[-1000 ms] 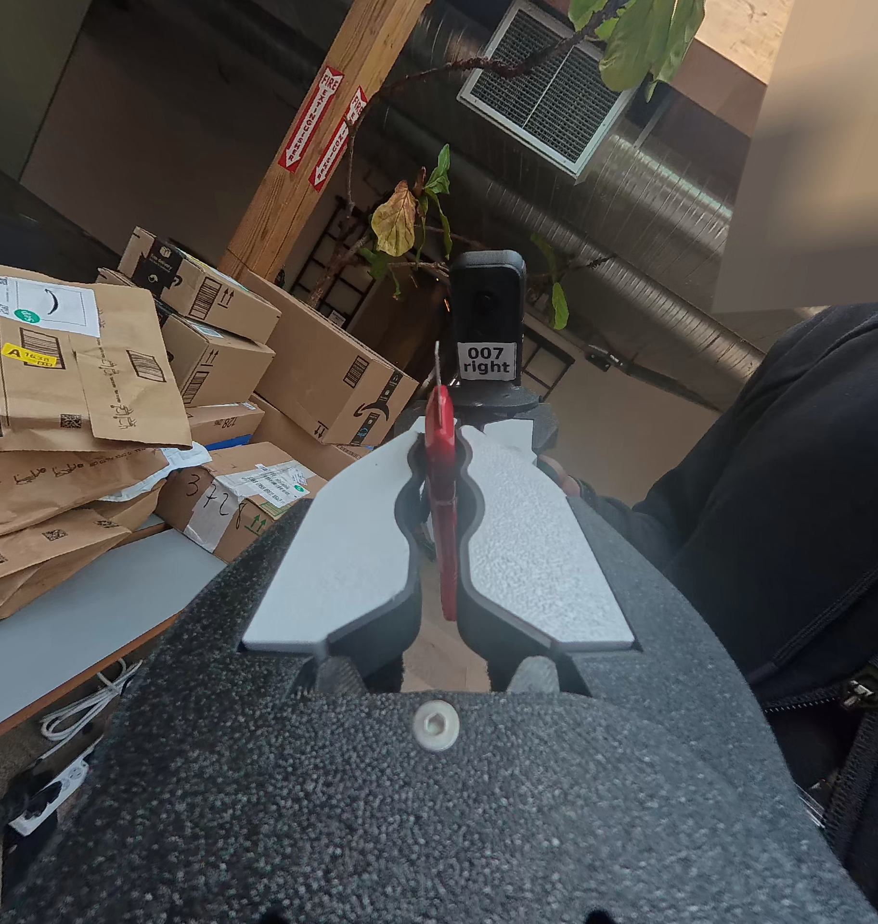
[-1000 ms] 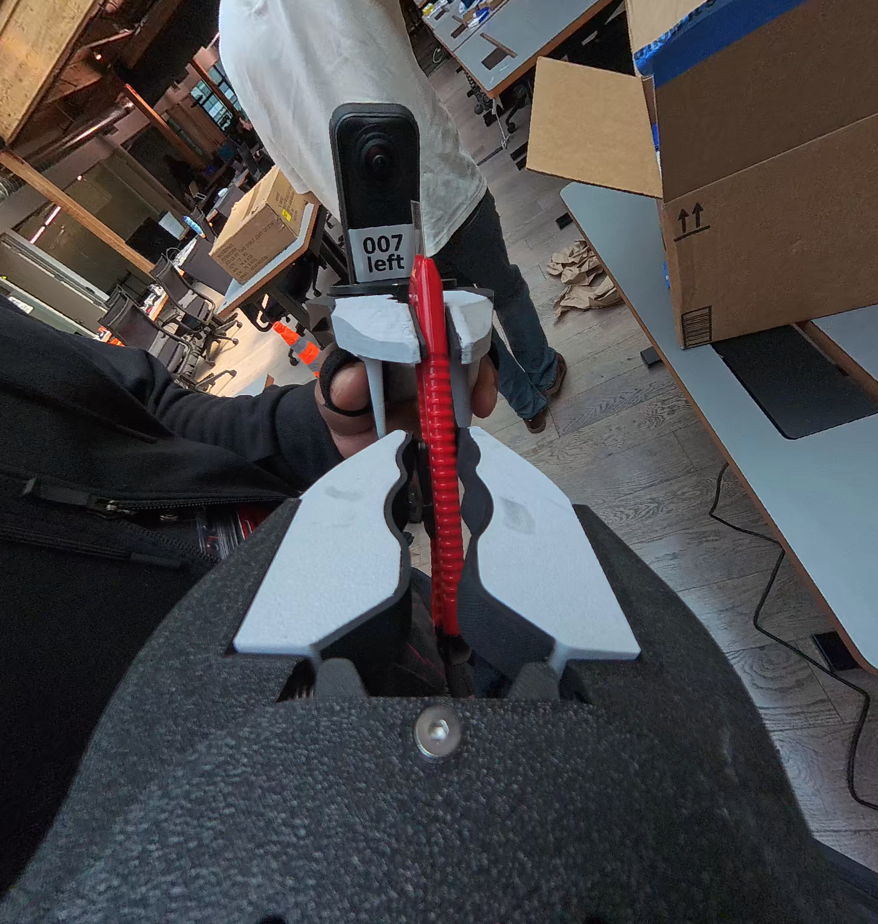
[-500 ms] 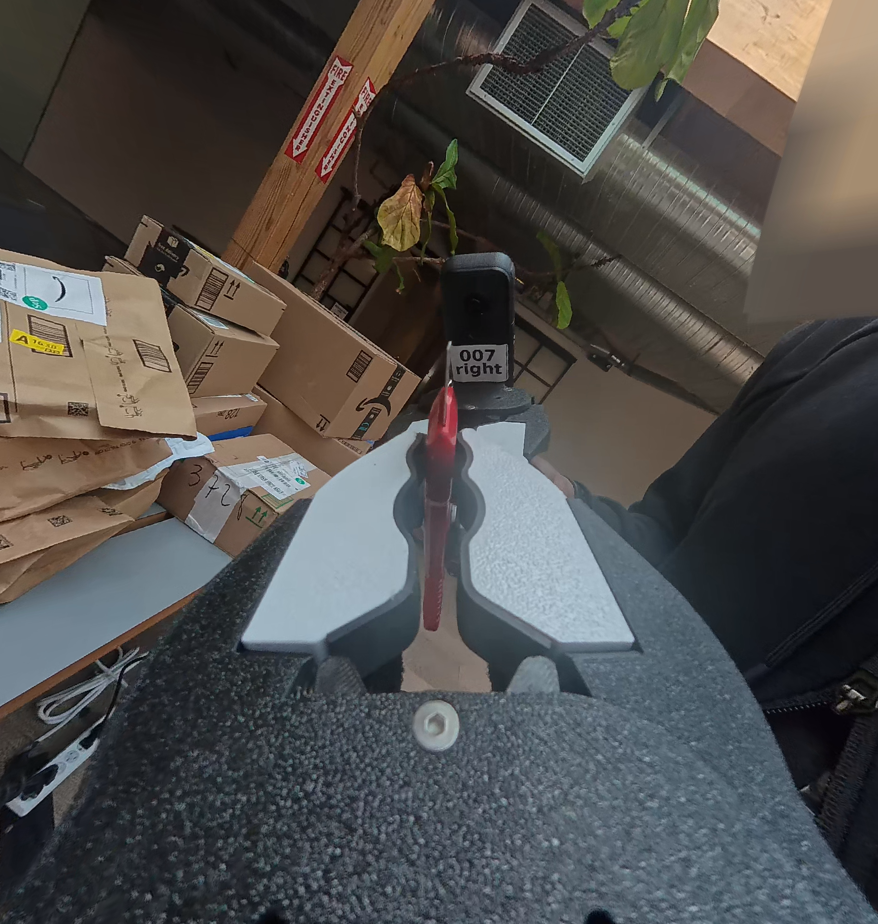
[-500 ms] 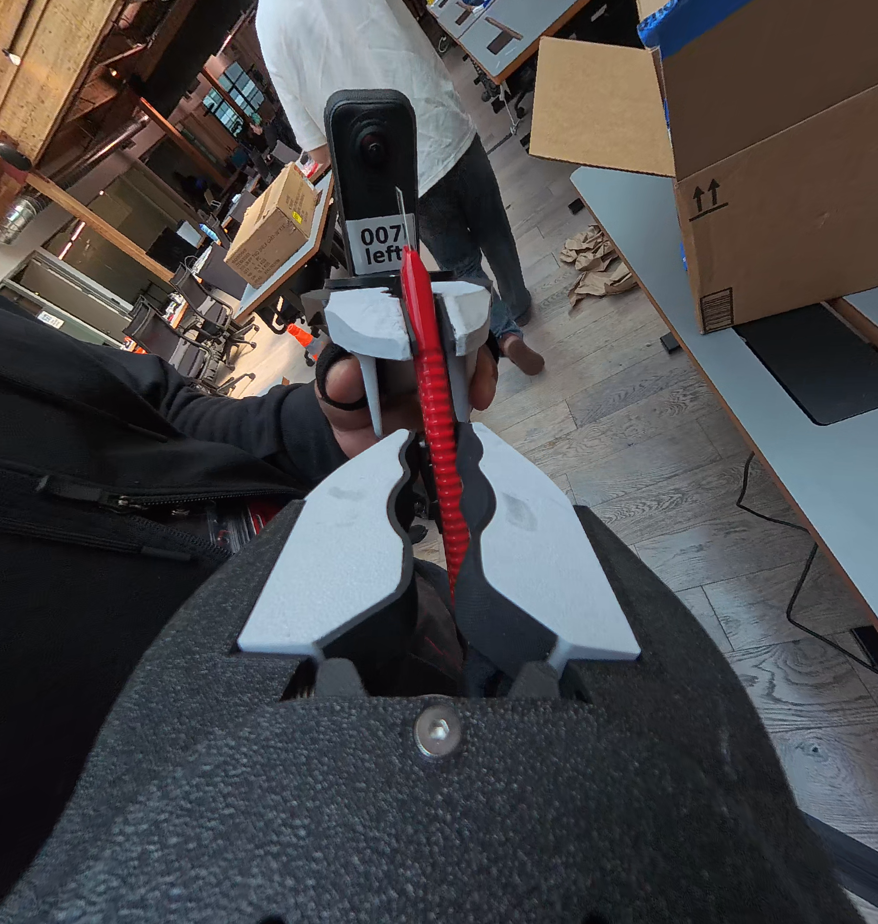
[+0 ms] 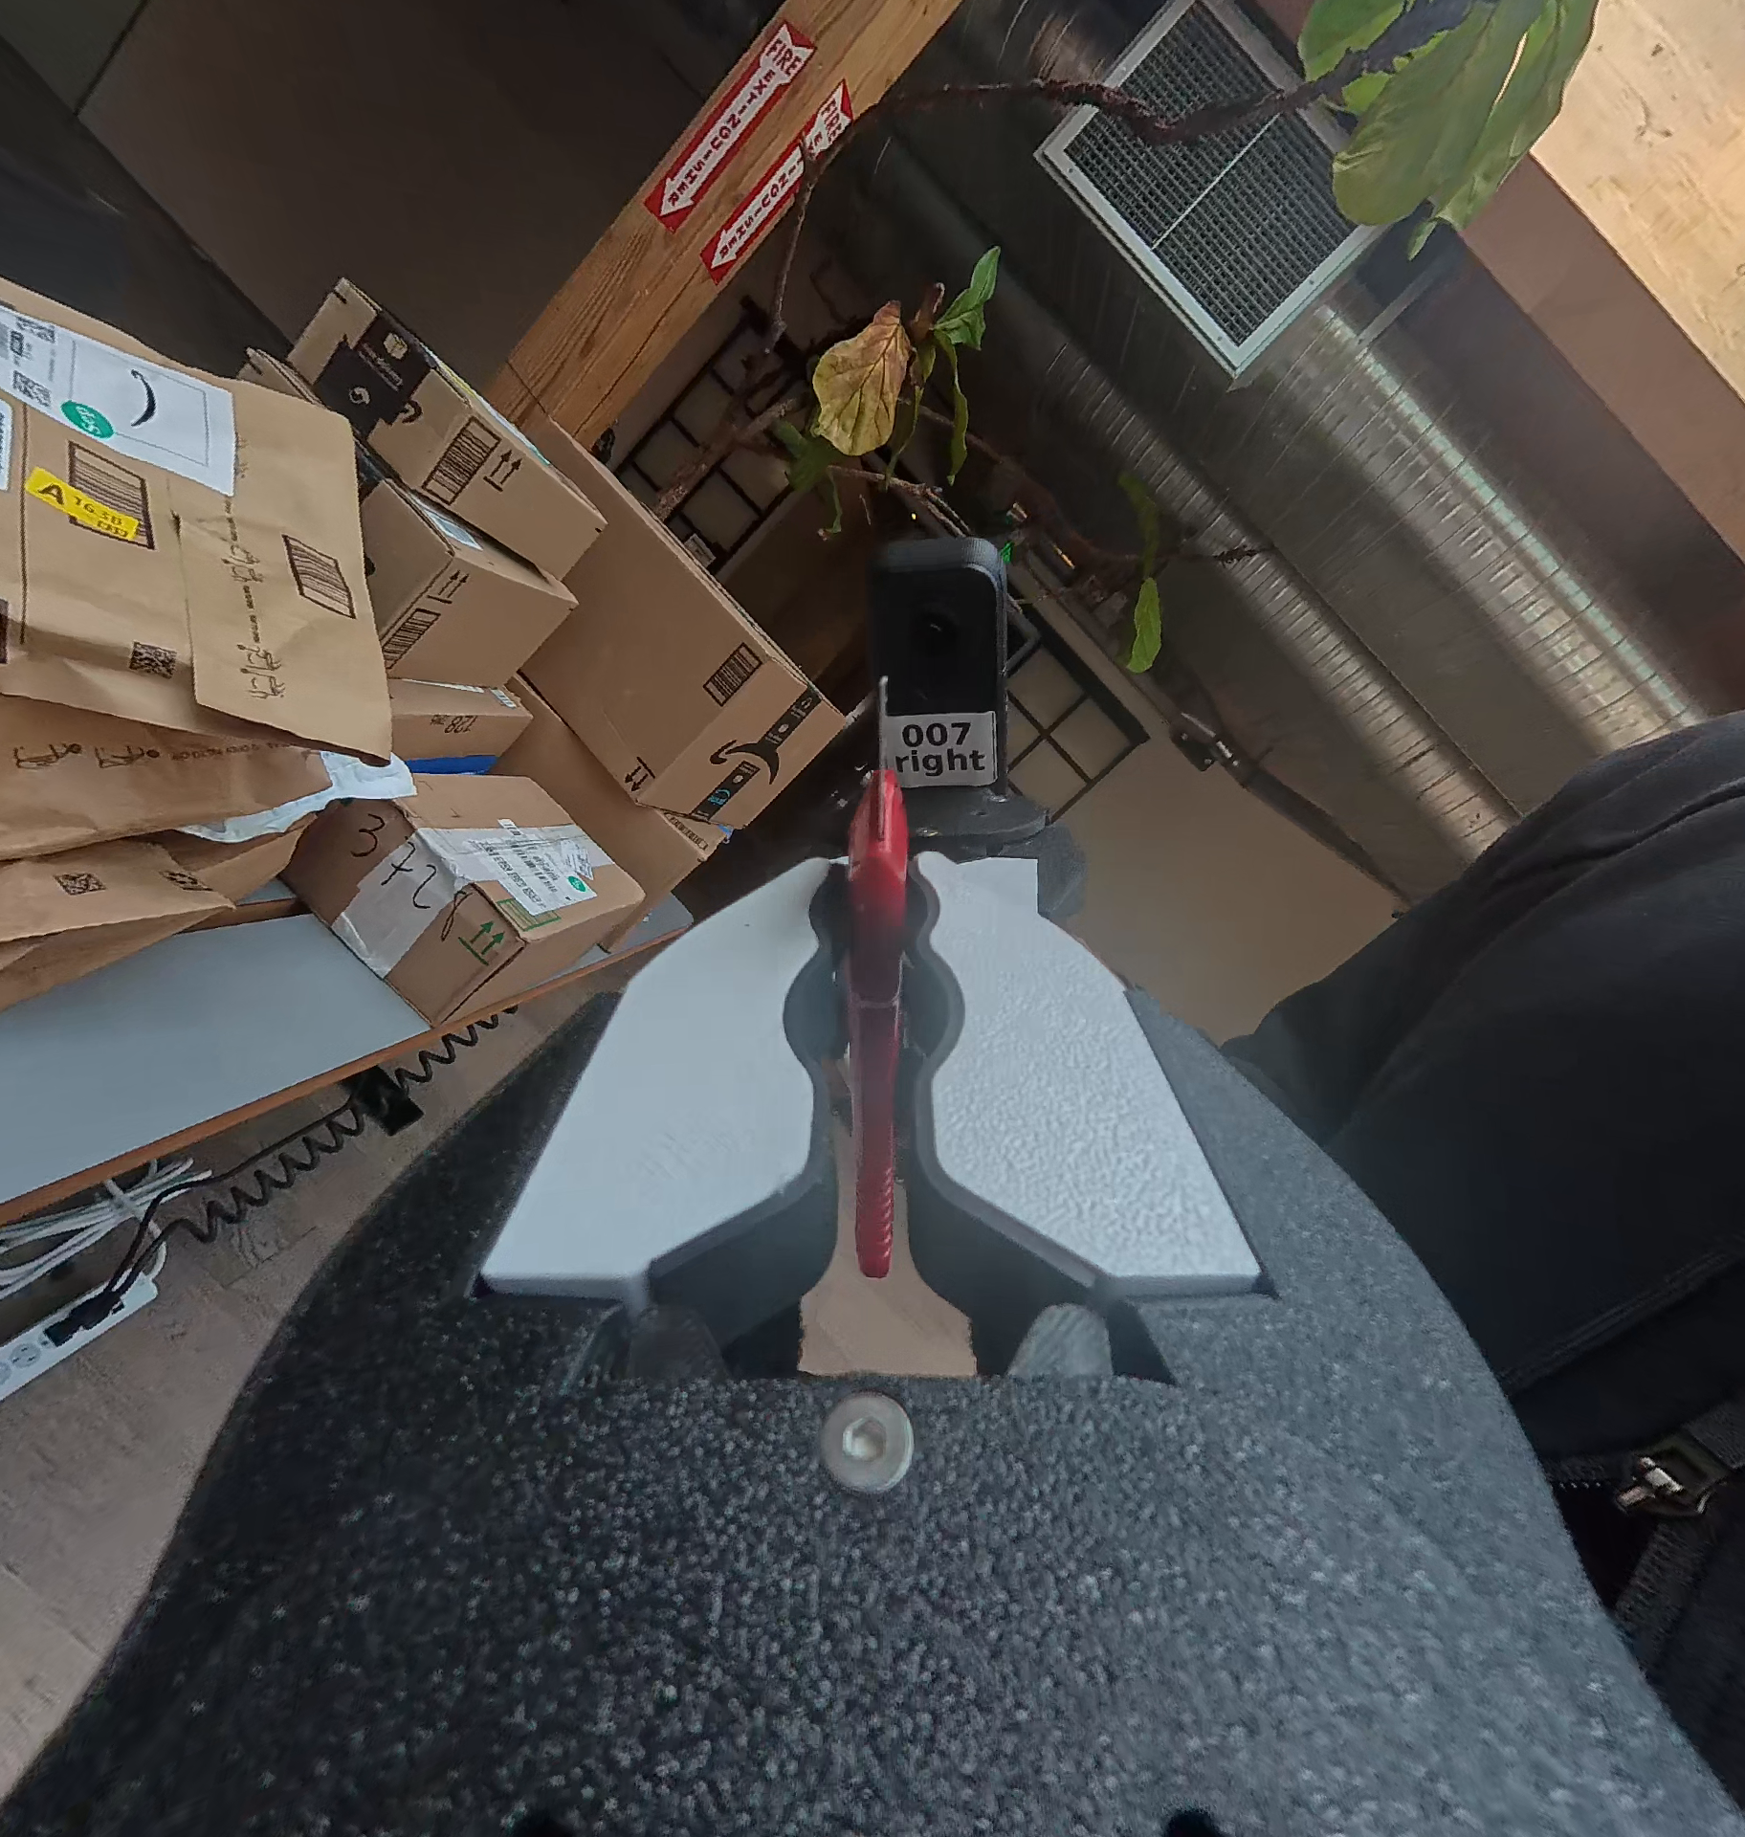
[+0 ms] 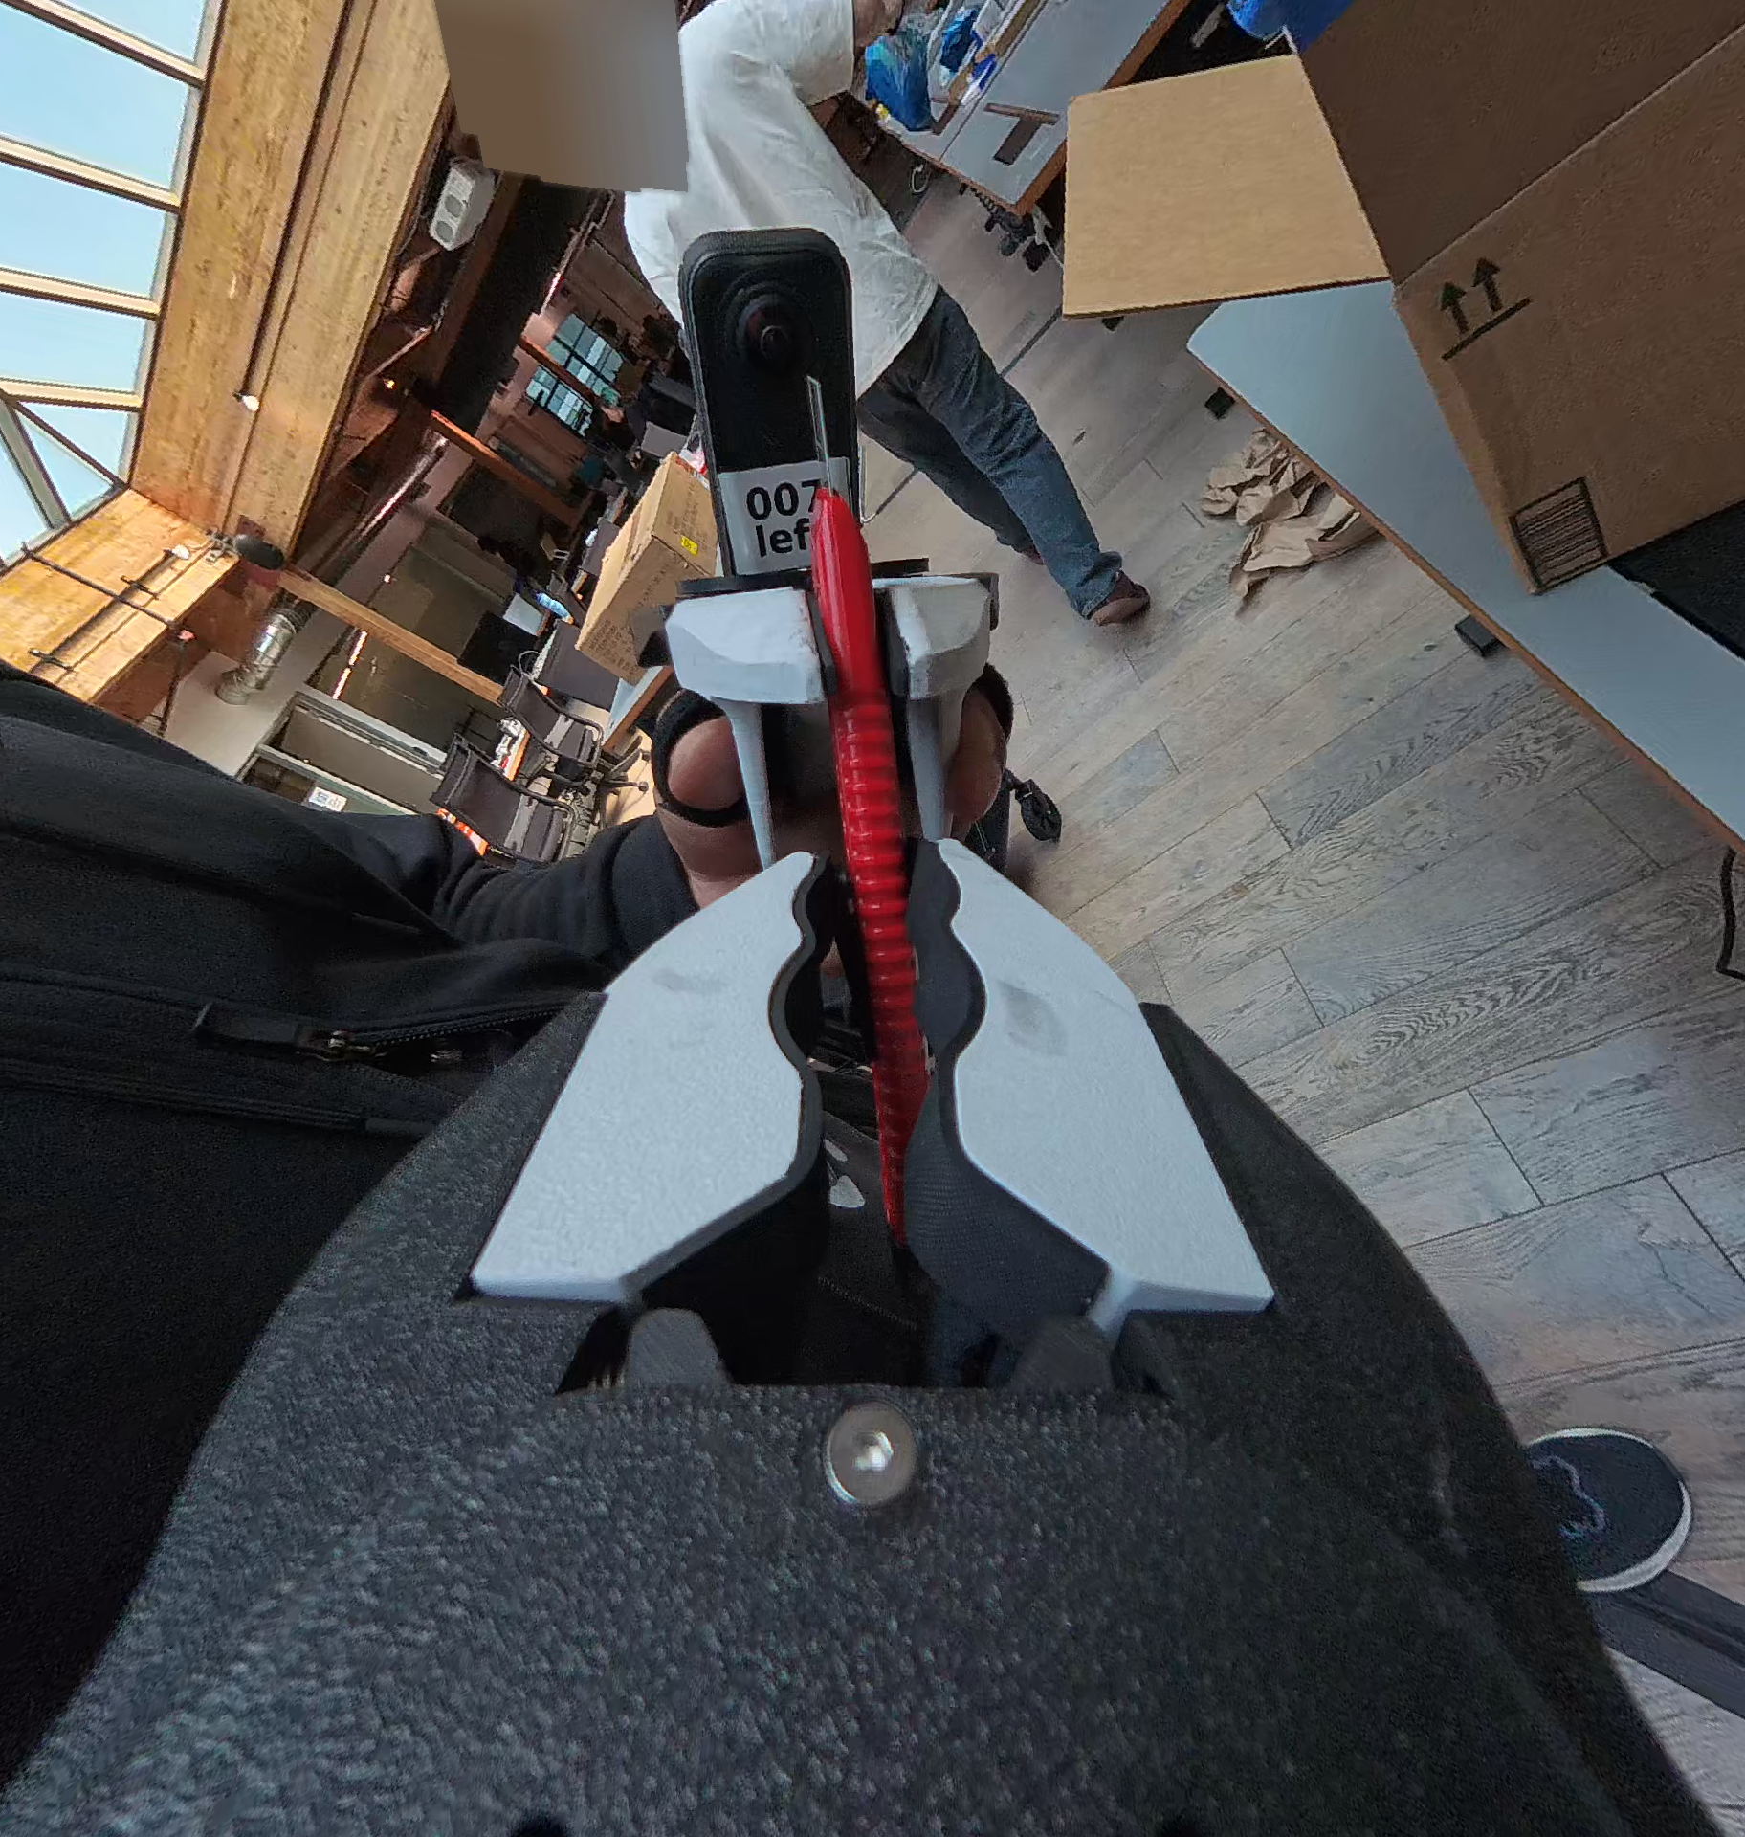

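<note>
A red tool with a ribbed handle (image 6: 873,795) and a thin metal tip is held between both grippers, which face each other. My right gripper (image 6: 873,885) is shut on the ribbed handle. My left gripper (image 5: 873,885) is shut on the smoother end of the same red tool (image 5: 873,1093), near the metal tip. The left gripper also shows farther off in the right wrist view (image 6: 844,636), with a hand behind it and its camera above. In the left wrist view only the right gripper's camera (image 5: 938,636) shows clearly.
Cardboard boxes (image 5: 670,676) and brown paper parcels (image 5: 133,557) are piled on a grey table (image 5: 153,1044) at left. A large open box (image 6: 1594,298) stands on a grey table (image 6: 1346,398) at right. A person in a white shirt (image 6: 799,199) stands on the wooden floor. A black sleeve (image 5: 1544,994) is close by. Both grippers' tips are close together, under 4 cm apart.
Both grippers have swung together with the red tool still clamped. The right wrist view has tilted up, so windows now show at top left; the person in white has stepped farther off.
</note>
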`<state>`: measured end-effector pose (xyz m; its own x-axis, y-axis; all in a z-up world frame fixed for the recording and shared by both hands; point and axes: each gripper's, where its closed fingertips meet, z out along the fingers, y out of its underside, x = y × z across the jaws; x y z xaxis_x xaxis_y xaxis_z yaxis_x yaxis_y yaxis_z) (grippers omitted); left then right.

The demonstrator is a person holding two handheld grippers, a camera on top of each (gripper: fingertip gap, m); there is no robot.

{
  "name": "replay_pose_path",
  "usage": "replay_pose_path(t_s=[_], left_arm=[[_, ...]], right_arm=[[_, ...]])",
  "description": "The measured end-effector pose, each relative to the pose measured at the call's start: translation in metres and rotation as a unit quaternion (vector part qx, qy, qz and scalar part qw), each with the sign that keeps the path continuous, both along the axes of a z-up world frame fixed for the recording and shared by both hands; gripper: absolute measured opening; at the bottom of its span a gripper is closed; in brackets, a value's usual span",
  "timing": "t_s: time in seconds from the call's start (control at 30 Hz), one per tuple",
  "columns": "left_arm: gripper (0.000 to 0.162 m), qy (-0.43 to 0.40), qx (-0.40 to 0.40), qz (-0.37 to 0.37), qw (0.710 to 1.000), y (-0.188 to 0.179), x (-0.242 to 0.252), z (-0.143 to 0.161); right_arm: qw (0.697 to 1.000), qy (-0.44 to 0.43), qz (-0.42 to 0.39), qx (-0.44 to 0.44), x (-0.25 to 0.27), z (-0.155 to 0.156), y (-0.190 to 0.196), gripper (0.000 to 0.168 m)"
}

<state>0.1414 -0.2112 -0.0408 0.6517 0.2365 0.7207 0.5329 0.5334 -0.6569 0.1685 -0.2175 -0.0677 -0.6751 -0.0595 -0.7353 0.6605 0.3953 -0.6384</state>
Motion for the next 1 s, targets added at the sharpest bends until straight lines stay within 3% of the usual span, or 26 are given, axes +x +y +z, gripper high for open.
replay_pose_path(t_s=[0.23,1.0], left_arm=[[0.009,-0.020,0.006,-0.007,1.000,0.001,0.003,-0.007],[0.010,-0.028,0.008,-0.043,0.999,0.002,0.012,-0.011]], right_arm=[[1.000,-0.024,0.015,0.013,0.004,-0.006,0.002,0.015],[0.993,0.010,0.109,0.051,0.015,-0.010,0.009,0.015]])
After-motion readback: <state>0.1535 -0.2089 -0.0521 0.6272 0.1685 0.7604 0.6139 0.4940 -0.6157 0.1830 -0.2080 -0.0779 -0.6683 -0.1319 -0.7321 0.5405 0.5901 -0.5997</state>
